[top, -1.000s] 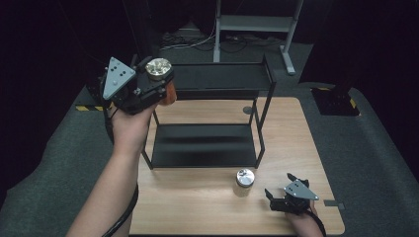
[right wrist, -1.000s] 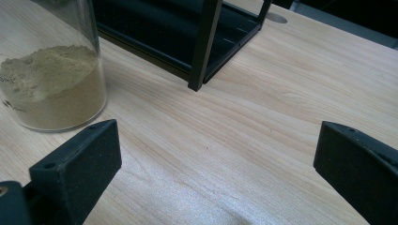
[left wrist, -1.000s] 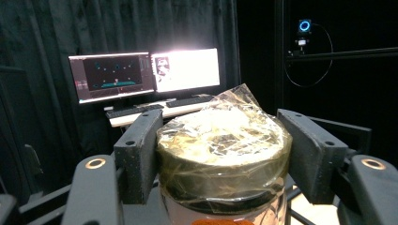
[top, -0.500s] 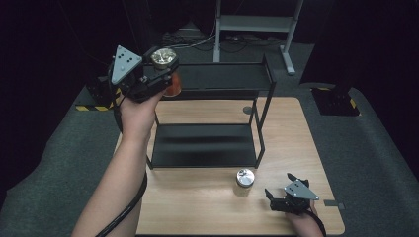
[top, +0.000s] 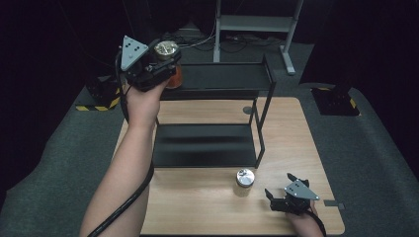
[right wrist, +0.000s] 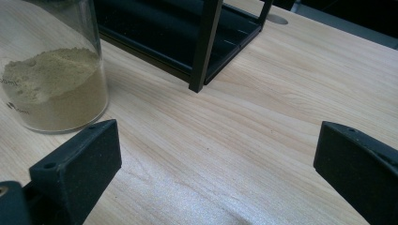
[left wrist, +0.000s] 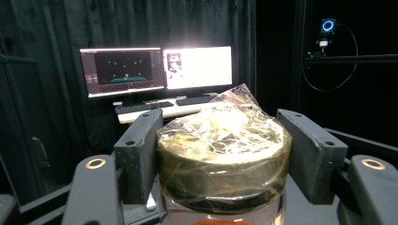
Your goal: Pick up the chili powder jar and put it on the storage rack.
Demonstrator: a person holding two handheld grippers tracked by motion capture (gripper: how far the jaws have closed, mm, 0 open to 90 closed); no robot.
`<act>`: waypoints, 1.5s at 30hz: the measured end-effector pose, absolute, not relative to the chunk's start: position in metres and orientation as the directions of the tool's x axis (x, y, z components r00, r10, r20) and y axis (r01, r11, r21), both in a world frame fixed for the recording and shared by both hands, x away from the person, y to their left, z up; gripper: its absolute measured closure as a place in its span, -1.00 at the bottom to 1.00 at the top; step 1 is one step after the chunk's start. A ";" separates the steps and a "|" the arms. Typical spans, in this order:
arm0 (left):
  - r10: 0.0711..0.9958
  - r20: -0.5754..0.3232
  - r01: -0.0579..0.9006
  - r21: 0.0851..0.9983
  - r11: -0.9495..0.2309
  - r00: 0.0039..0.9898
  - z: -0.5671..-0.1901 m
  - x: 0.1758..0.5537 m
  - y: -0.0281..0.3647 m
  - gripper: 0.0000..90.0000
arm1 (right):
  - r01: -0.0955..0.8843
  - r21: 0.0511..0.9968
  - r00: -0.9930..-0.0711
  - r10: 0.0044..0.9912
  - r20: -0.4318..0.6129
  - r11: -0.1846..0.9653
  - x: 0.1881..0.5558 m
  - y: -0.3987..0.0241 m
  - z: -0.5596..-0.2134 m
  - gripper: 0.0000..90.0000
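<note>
The jar with the gold lid [left wrist: 223, 150] sits between the jaws of the left gripper [top: 160, 64], which are closed against its lid from both sides; crinkled clear film covers the lid top, and something orange shows in the glass below. In the high view the jar [top: 168, 52] is held up in the air at the left end of the black rack's [top: 262, 98] top shelf, at about shelf height, and I cannot tell whether its base touches the shelf yet.

The step in hand looks like carrying this jar to the rack's top shelf. The next move, as I judge it, calls for bringing the jar over the shelf, lowering it upright until the base rests flat, then easing the jaws apart without tipping it.

A 2nd jar [top: 244, 181], part full of pale powder [right wrist: 51, 89], stands on the table [top: 207, 207] just in front of the rack's front right leg. The right gripper [top: 281, 197] lies low on the table to the right of that jar, its jaws spread wide and holding nothing; it looks placed to take this jar afterwards.
</note>
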State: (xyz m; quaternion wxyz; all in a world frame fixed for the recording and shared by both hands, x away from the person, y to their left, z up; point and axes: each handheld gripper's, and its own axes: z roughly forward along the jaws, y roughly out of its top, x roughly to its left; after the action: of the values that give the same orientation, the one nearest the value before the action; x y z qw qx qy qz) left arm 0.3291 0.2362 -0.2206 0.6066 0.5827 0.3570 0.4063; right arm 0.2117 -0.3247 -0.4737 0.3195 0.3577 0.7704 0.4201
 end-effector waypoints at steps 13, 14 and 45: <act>0.913 0.037 -0.058 0.998 -0.014 0.407 -0.228 0.343 0.228 -0.23 | 0.281 0.877 -0.542 0.819 -0.190 0.389 0.211 -0.326 -0.474 -1.00; 0.912 0.035 -0.057 0.998 -0.013 0.408 -0.228 0.344 0.227 -0.23 | 0.281 0.877 -0.541 0.819 -0.190 0.389 0.211 -0.325 -0.474 -1.00; 0.909 0.046 -0.048 0.998 -0.029 0.414 -0.234 0.349 0.223 -0.27 | 0.281 0.878 -0.541 0.820 -0.188 0.387 0.211 -0.326 -0.474 -1.00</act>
State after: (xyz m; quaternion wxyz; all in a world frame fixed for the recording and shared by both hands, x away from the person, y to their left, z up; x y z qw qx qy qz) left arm 0.3491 0.2232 -0.2342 0.5952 0.5940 0.3625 0.4019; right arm 0.2113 -0.3258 -0.4742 0.3190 0.3577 0.7692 0.4227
